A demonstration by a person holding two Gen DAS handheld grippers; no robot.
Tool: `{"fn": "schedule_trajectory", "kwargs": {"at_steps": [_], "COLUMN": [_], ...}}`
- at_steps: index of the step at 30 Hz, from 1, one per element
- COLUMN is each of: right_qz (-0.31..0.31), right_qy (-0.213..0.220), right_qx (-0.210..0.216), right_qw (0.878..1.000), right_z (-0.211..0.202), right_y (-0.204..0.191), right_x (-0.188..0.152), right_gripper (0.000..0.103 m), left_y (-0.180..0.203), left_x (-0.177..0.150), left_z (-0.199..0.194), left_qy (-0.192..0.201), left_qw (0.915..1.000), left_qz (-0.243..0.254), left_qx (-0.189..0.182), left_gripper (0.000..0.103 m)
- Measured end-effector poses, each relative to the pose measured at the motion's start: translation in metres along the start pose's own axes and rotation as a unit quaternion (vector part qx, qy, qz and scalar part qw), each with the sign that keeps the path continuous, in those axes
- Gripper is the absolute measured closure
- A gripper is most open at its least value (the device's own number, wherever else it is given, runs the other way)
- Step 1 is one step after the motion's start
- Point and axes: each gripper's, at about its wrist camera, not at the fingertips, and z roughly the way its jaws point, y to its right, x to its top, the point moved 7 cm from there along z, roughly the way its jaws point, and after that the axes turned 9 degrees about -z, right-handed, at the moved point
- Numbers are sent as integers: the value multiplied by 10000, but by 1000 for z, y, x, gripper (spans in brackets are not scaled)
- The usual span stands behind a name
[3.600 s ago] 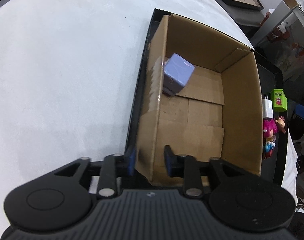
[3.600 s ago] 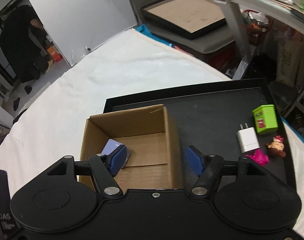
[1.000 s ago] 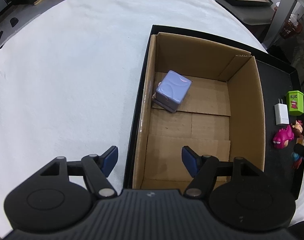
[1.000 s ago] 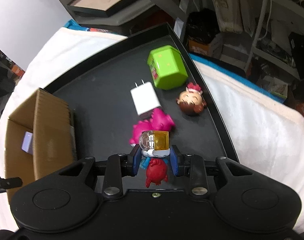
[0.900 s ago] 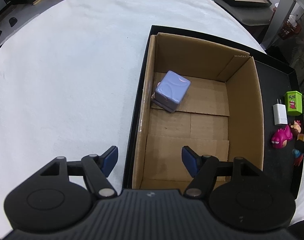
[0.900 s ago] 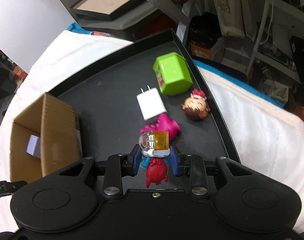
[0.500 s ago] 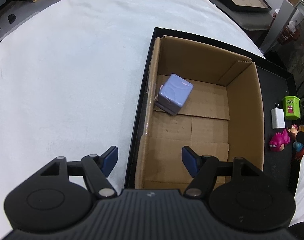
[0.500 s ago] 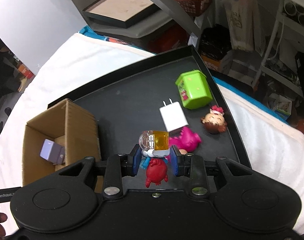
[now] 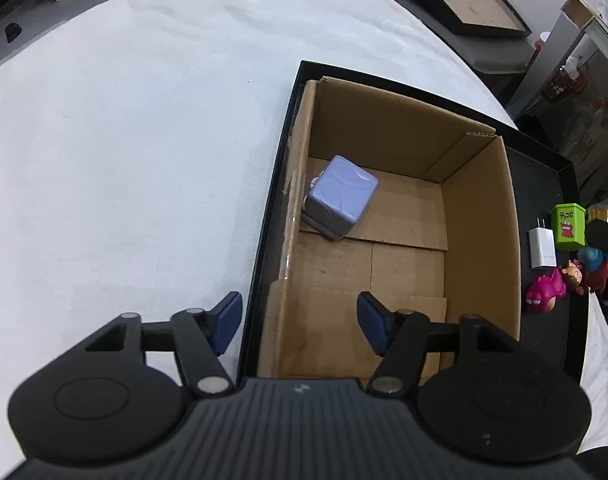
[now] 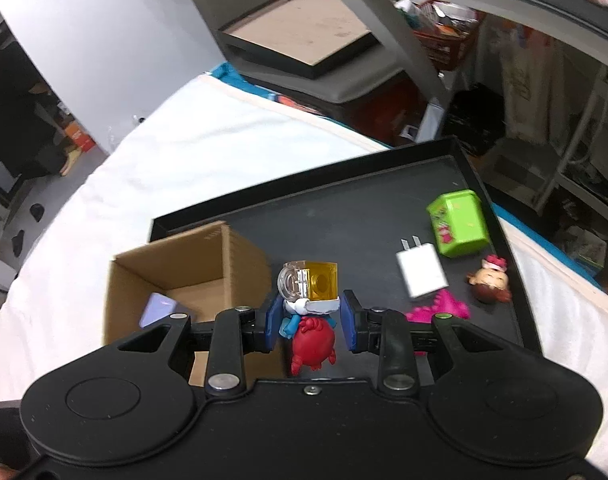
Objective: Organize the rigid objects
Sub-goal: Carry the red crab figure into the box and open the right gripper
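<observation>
One toy figure (image 10: 310, 312) between right tool (image 10: 308, 326) pads, barely visible leftward

The left claw (image 9: 299, 322) straddles the near left wall of the cardboard box (image 9: 480, 240) — jaws just narrowed, pads clear of the cardboard. A lilac cube (image 9: 341, 201) sits inside, against the left wall.

The cardboard box (image 9: 480, 216) is matt brown paperboard, its floor flaps creased; the lilac cube (image 9: 341, 201) inside looks like smooth plastic with a soft sheen; the tray (image 10: 344, 216) is matt black; the tablecloth (image 9: 143, 140) is white cloth — finely napped; the held figure (image 10: 310, 308) is glossy plastic, its yellow block translucent; the charger (image 10: 422, 274) is smooth white plastic.
</observation>
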Motion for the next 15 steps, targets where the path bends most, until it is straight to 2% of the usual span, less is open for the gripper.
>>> {"fn": "schedule_trajectory", "kwargs": {"at_steps": [2, 5, 10, 15], "right_qz": [-33, -85, -223, -354], "right_qy": [9, 19, -27, -67], "right_qx": [43, 121, 235, 336], "right_qw": [10000, 9999, 9995, 9988], "right_z": [1, 2, 8, 16], "right_y": [-9, -21, -44, -66], "right_x": [3, 6, 9, 10], "right_gripper": [73, 73, 72, 72], "left_y": [0, -3, -12, -17], "left_x": [0, 2, 6, 8], "left_z": [3, 5, 7, 8], "left_qy": [-36, -68, -82, -105], "left_qw": [10000, 9999, 9995, 9991], "left_qz": [-11, -73, -222, -203], "left_qx": [-35, -74, -194, -347], "left_gripper": [62, 75, 89, 90]}}
